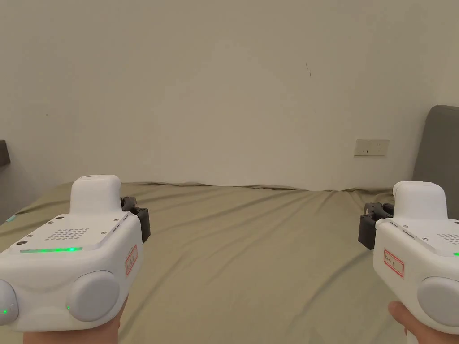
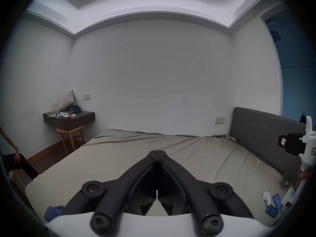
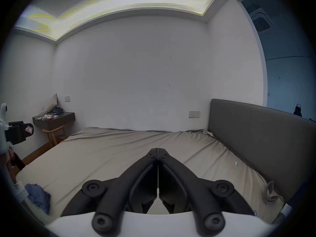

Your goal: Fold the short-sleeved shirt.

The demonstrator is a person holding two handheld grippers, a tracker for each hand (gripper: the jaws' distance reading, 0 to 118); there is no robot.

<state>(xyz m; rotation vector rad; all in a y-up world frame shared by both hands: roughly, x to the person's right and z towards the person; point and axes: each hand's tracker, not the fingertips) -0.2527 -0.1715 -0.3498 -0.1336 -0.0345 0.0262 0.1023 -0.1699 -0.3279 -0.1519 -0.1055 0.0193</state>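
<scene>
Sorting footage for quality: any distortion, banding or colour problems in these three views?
Head view: sharp, evenly lit, warm tone. Left gripper view: fisheye bending, dark vignette, cool dim cast. Right gripper view: same fisheye and vignette, plus yellow striped banding across the ceiling light.

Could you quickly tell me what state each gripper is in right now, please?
Left gripper: closed, jaws together, holding nothing.
Right gripper: closed, jaws together, holding nothing.

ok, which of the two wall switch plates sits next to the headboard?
The right-hand plate, low on the wall beside the grey headboard. The other plate sits higher, above the dark shelf in the far left corner.
</scene>
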